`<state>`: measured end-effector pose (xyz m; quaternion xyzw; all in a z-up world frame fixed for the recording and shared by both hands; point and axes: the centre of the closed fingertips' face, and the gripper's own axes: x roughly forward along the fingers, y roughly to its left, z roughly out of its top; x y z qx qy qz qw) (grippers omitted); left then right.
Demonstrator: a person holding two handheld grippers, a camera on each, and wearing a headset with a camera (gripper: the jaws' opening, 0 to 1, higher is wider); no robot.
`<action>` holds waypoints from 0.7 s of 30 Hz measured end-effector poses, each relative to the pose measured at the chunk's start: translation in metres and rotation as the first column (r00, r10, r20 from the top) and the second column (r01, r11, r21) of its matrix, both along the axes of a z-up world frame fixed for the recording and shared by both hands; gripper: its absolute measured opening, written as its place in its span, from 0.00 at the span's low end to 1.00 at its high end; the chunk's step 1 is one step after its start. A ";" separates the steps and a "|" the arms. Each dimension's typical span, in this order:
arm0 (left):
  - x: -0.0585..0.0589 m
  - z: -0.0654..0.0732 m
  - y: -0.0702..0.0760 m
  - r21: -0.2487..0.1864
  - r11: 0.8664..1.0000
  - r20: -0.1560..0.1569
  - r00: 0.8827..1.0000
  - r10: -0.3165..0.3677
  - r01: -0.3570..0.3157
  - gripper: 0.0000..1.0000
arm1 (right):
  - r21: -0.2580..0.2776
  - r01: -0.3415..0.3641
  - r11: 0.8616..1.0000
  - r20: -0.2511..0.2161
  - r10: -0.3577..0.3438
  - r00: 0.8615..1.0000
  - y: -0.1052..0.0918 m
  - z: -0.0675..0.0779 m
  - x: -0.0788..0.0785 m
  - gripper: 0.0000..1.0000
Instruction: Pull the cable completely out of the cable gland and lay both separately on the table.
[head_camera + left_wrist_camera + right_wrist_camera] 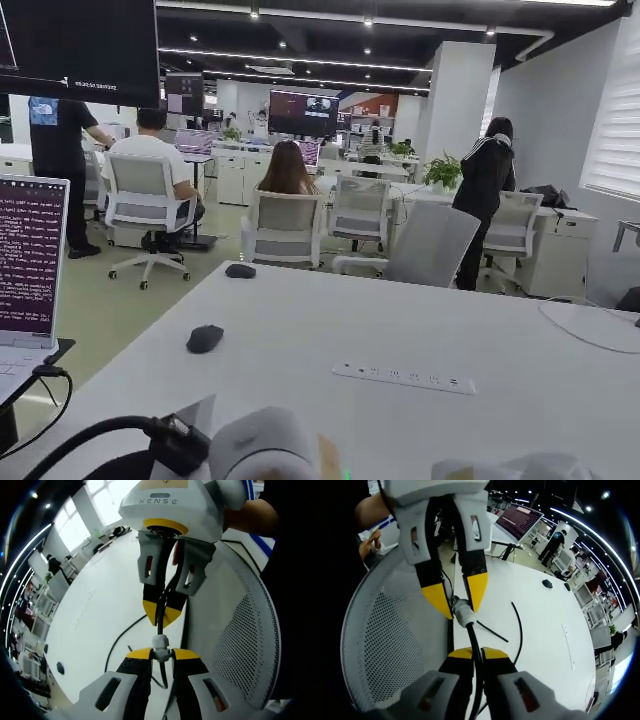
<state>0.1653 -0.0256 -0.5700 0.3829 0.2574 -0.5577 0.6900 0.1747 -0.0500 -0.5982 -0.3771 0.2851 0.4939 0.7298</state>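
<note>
In the left gripper view my left gripper [162,654] is shut on the white cable gland [161,644]. A black cable [160,626] rises out of the gland into my right gripper [162,614], which reaches in from above and is shut on it. In the right gripper view my right gripper [476,653] clamps the cable [471,636] a short way behind the gland [461,612], which the left gripper [457,597] pinches from above. The cable still sits inside the gland. The white top of a gripper [262,440] shows at the bottom edge of the head view.
Both grippers hang over a white mesh chair back [385,630] beside the white table [420,330]. Loose black cable pieces [517,630] lie on the table. A mouse [205,338], a power strip [404,378] and a laptop [30,260] sit further out. People sit and stand behind.
</note>
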 end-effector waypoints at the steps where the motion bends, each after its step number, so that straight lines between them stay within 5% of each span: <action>1: 0.000 0.000 0.000 0.000 1.000 -0.002 1.000 -0.001 0.001 0.16 | -0.002 0.003 1.000 -0.002 -0.003 1.000 -0.001 -0.001 0.000 0.02; 21: 0.008 -0.001 0.006 0.003 1.000 0.006 1.000 0.019 -0.019 0.16 | -0.031 0.119 0.992 -0.032 -0.120 0.992 -0.050 -0.015 0.004 0.01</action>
